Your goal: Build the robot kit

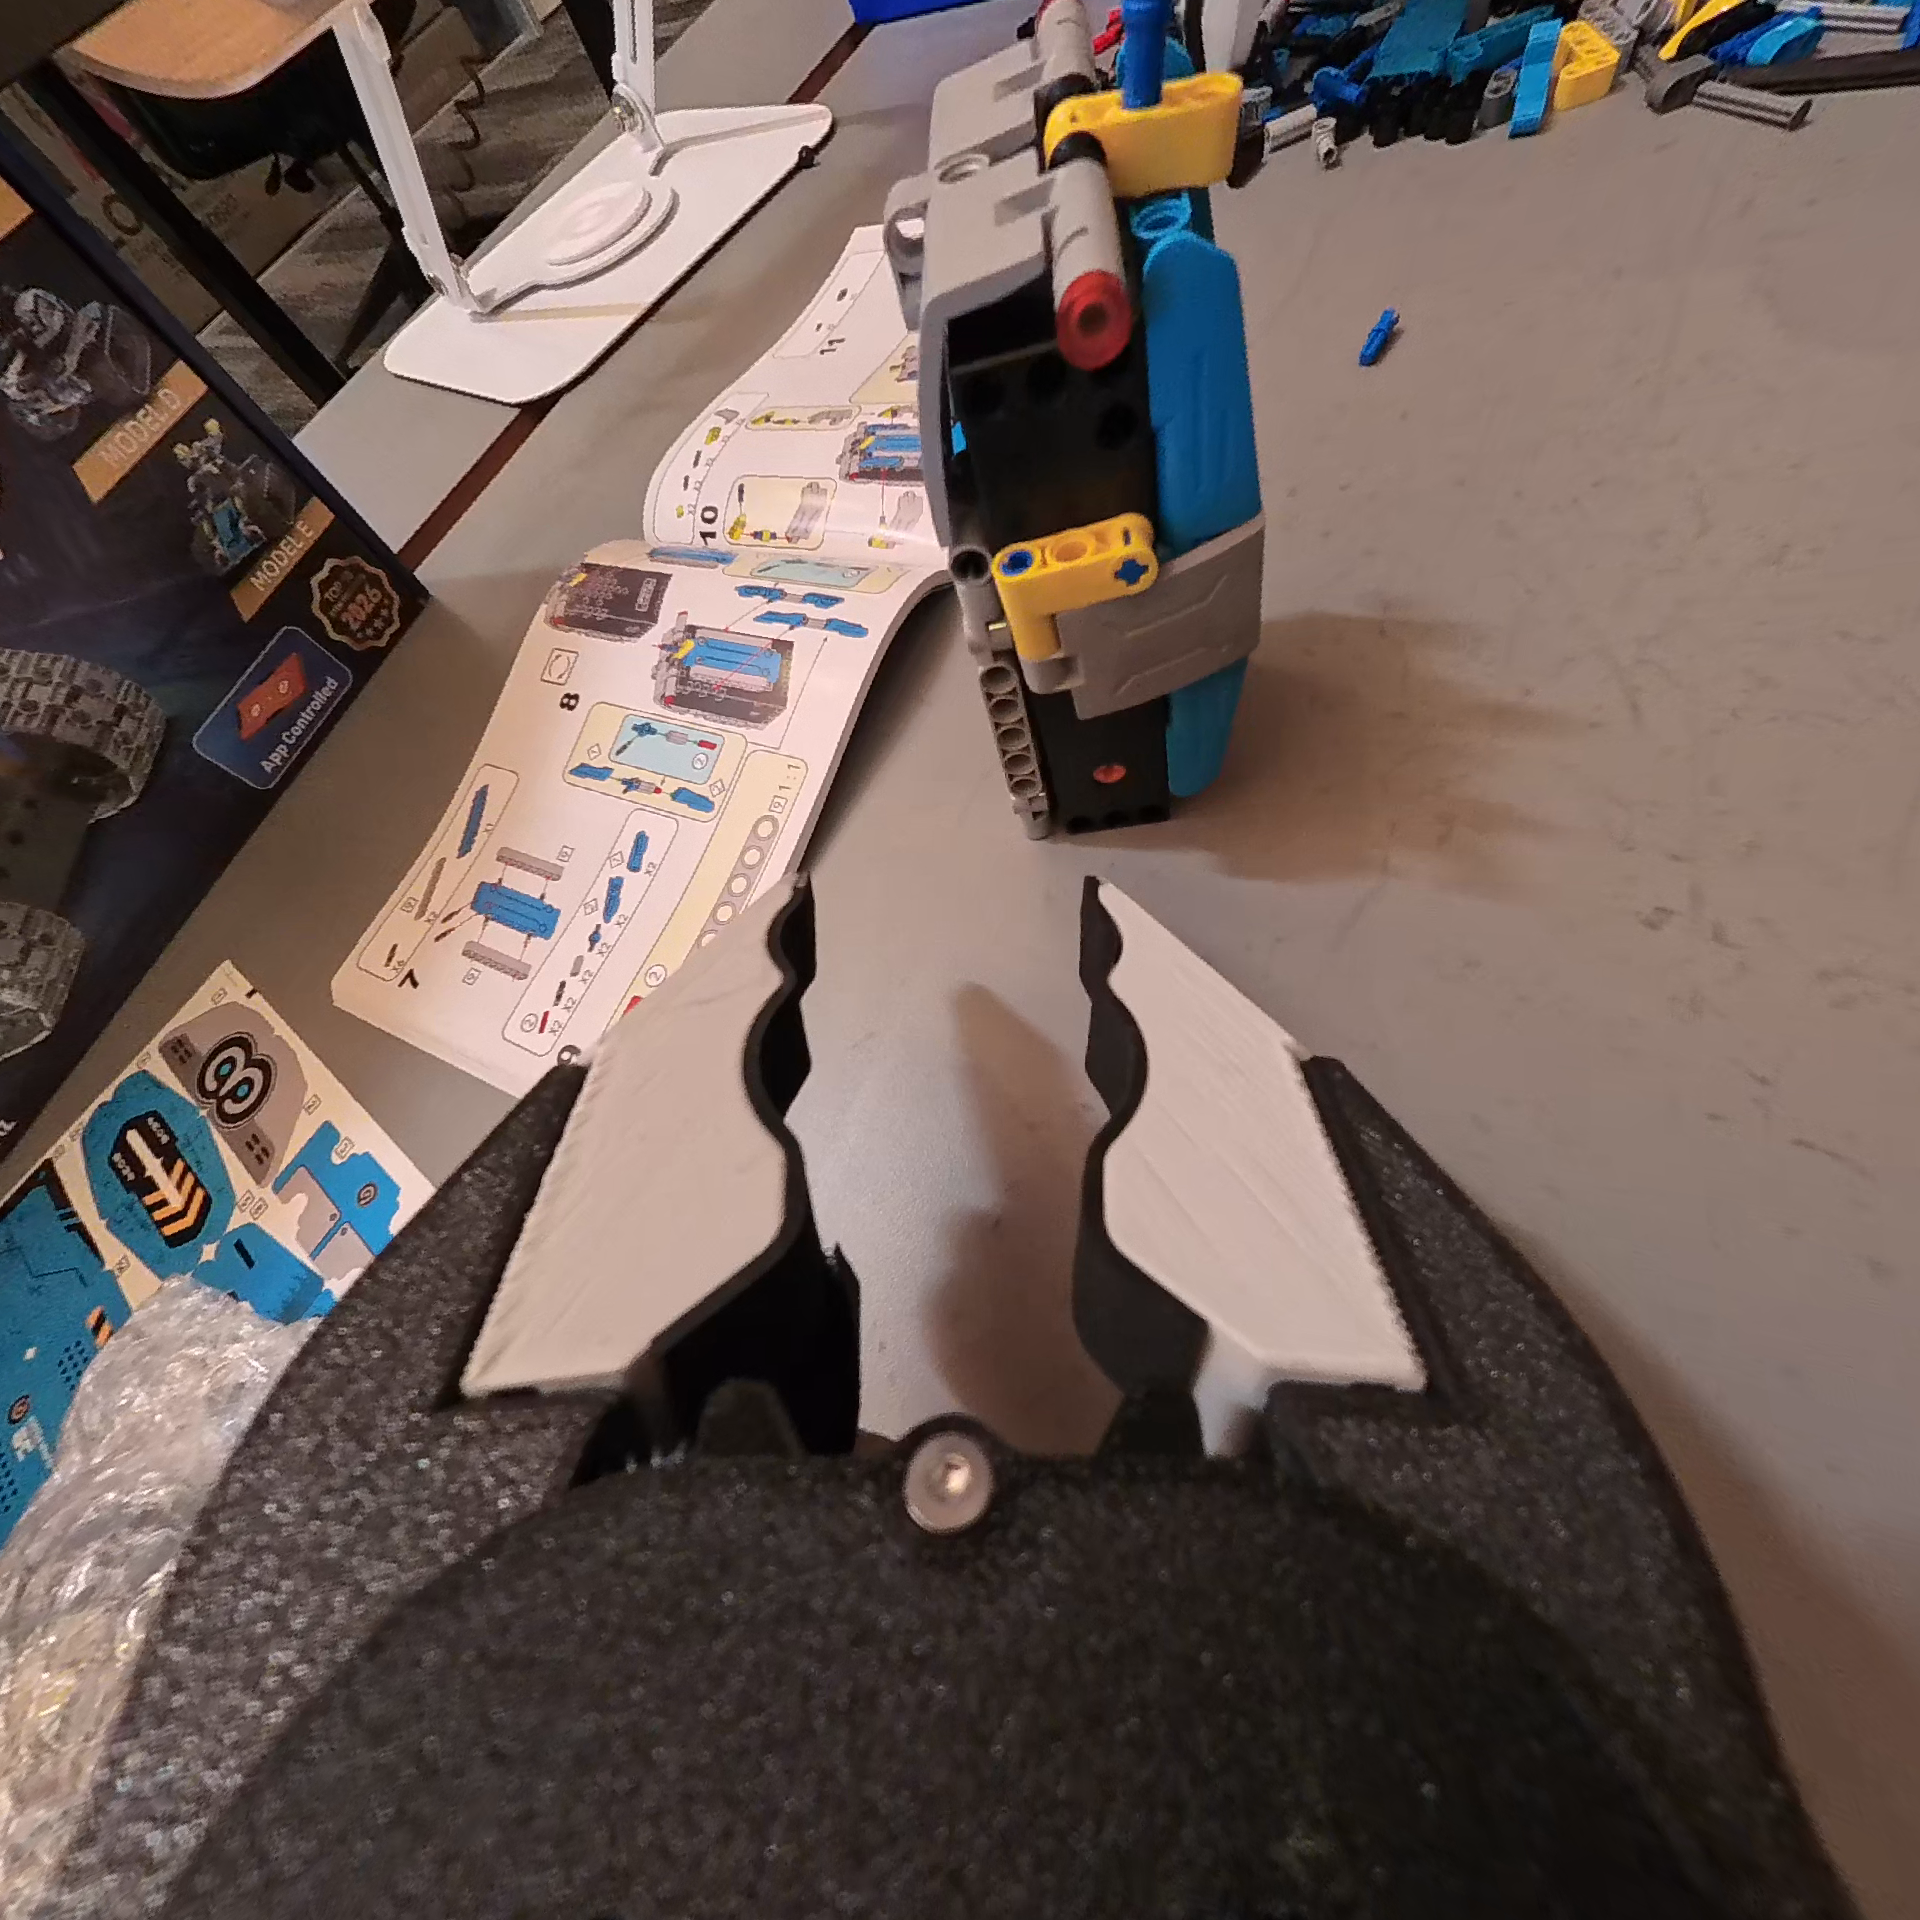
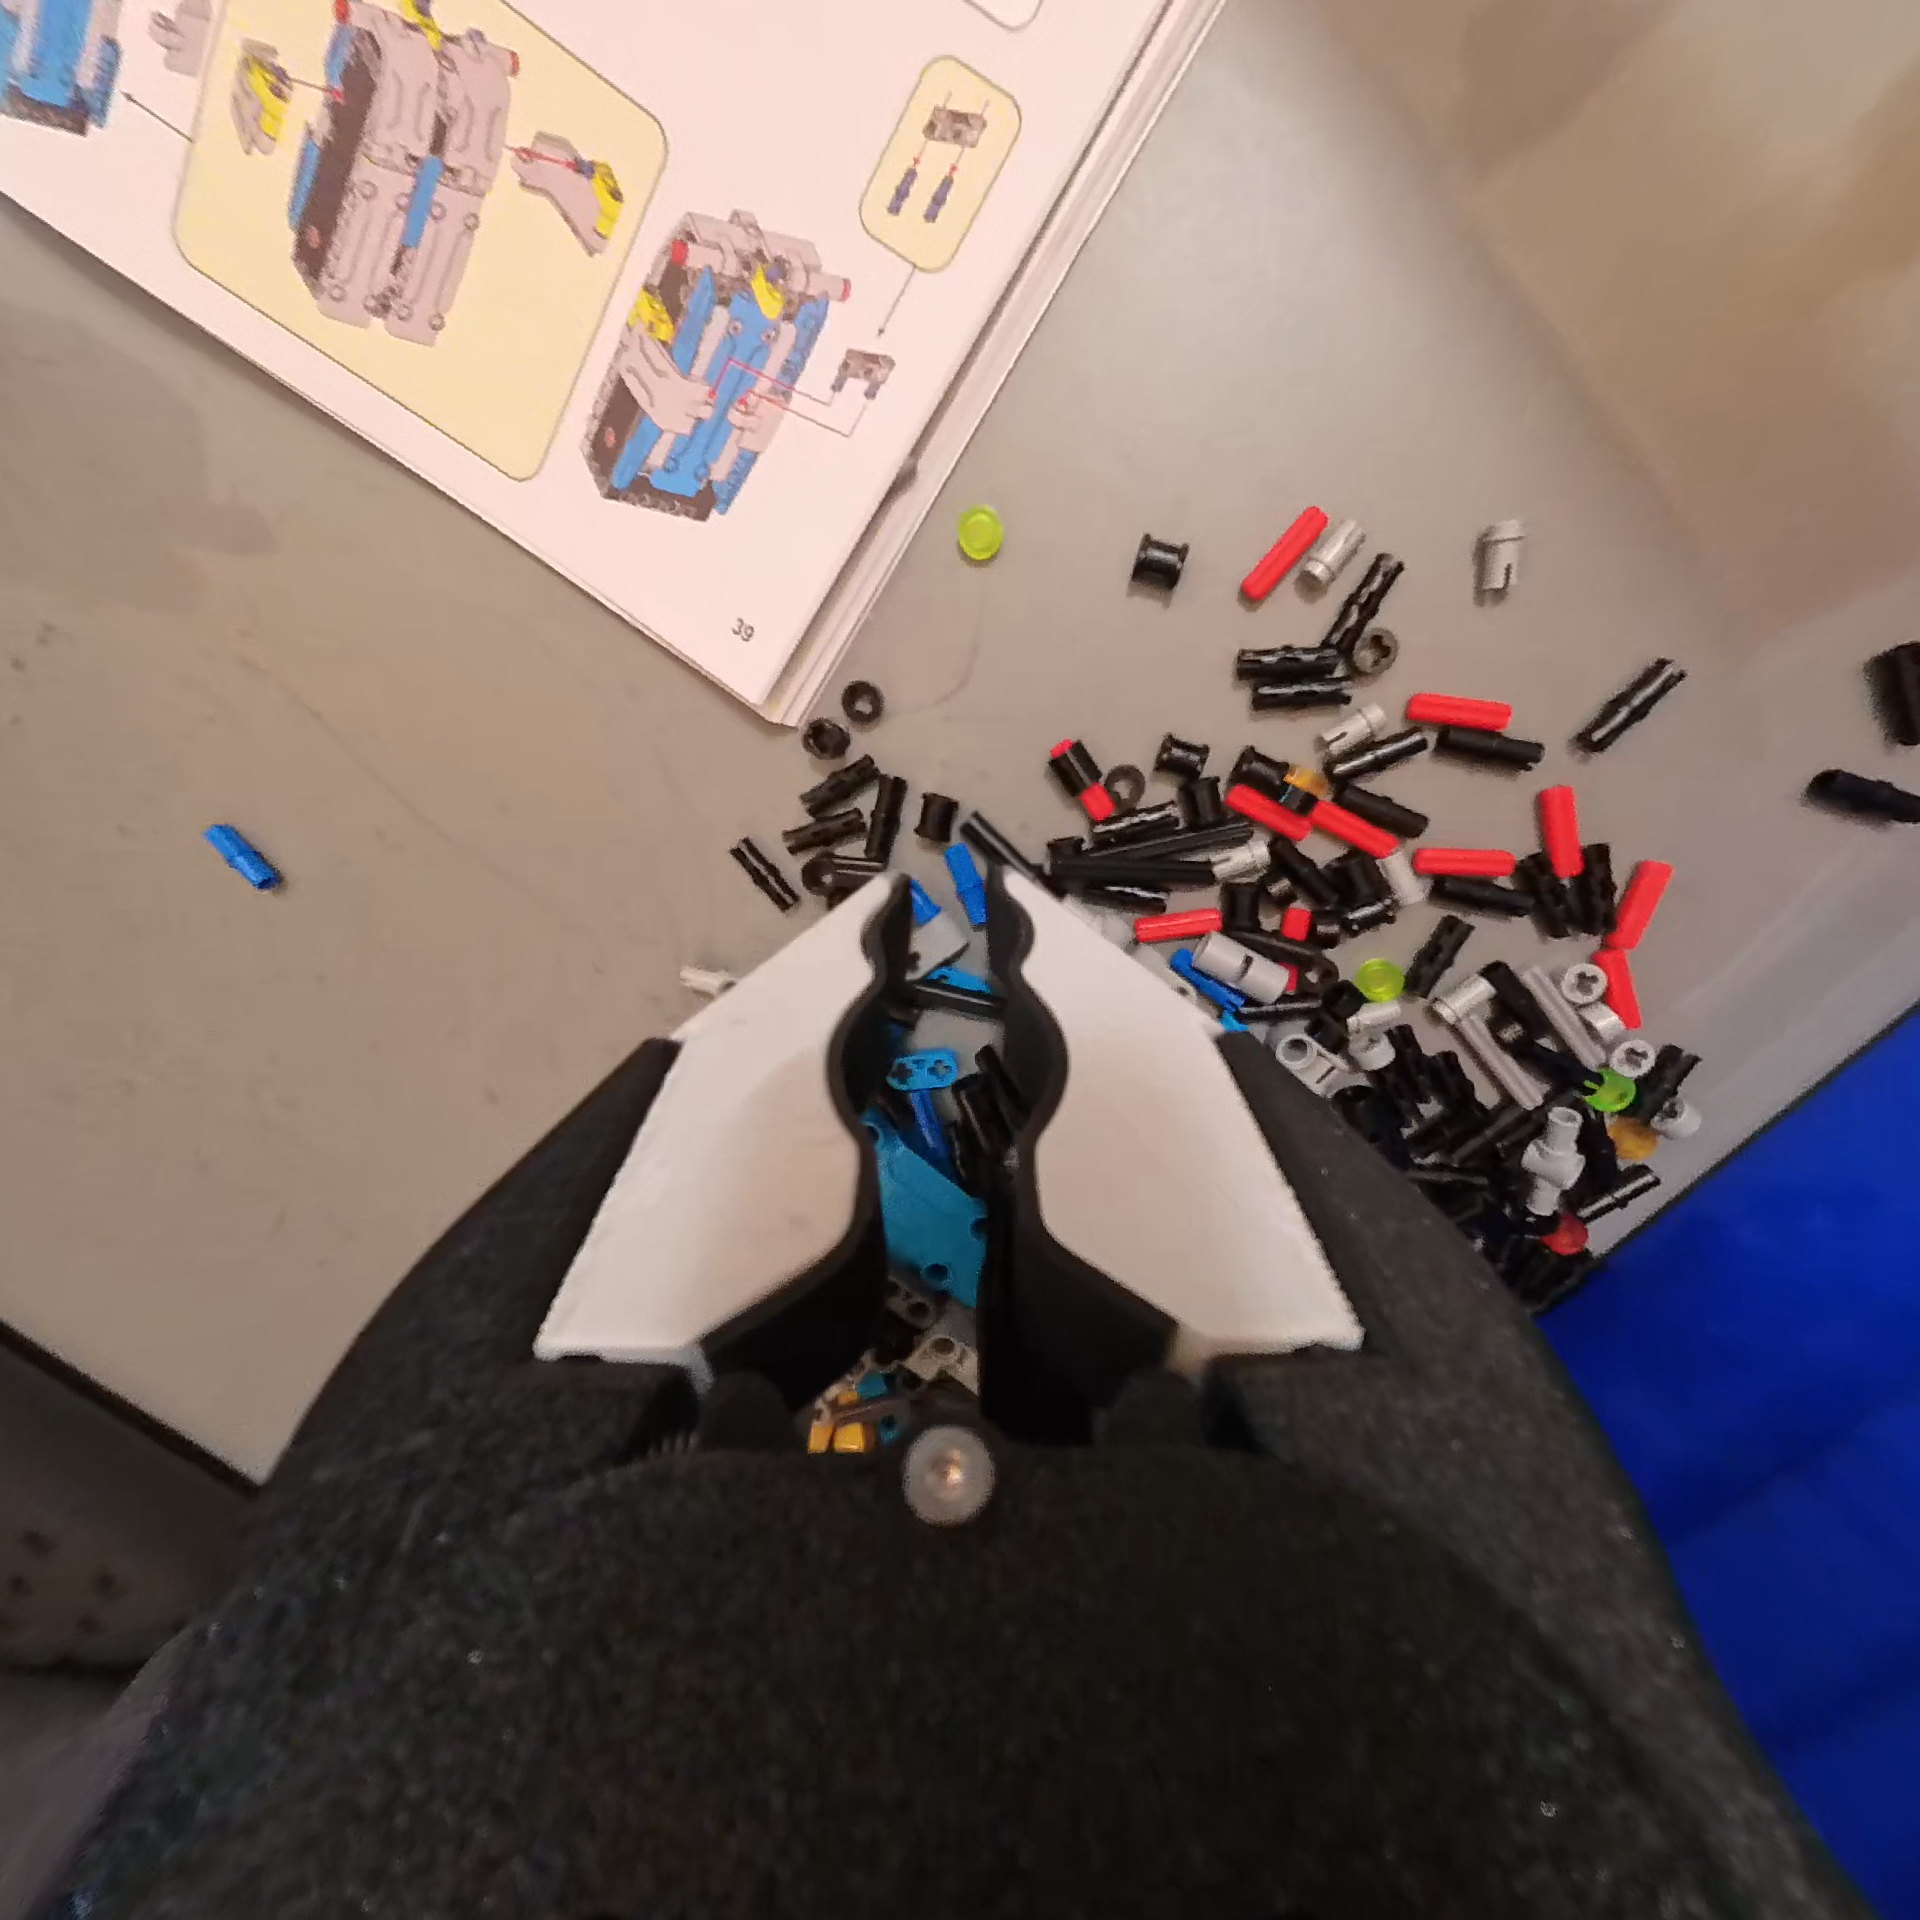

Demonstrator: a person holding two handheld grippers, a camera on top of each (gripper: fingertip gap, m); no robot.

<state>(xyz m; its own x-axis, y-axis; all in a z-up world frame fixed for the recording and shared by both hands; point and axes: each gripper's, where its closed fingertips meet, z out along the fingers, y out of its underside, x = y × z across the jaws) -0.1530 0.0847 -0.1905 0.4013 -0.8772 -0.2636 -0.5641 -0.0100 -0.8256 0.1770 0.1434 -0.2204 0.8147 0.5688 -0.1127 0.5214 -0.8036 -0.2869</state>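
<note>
Left wrist view: left gripper (image 1: 945, 894) spread wide, nothing between its fingers, low over bare grey tabletop (image 1: 1558, 1039). Directly ahead and slightly right of the fingertips stands the brick-built block (image 1: 1101, 499), a black, grey and blue assembly with yellow connectors, resting on the tabletop, near but apart from the gripper. Its long axis runs away from the camera, roughly in line with the fingers. Open instruction booklet (image 1: 623, 748) lies left of the block, its curled page edge just beside the block's near corner. One loose blue pin (image 1: 1380, 335) sits alone to the block's right. Sticker sheet (image 1: 208, 1174) and crinkled clear wrap (image 1: 125, 1455) at lower left; dark product box (image 1: 156, 582) farther left.

Right wrist view: right gripper (image 2: 943, 883) nearly pressed together, a narrow gap at the tips; whether it pinches anything, cannot tell. It hangs over the near-left edge of a scattered heap of small parts (image 2: 1351, 914), black, red and grey pins, spreading ahead and to the right. Booklet corner (image 2: 727, 468) lies ahead-left. A single blue pin (image 2: 242, 856) lies well apart to the left.
</note>
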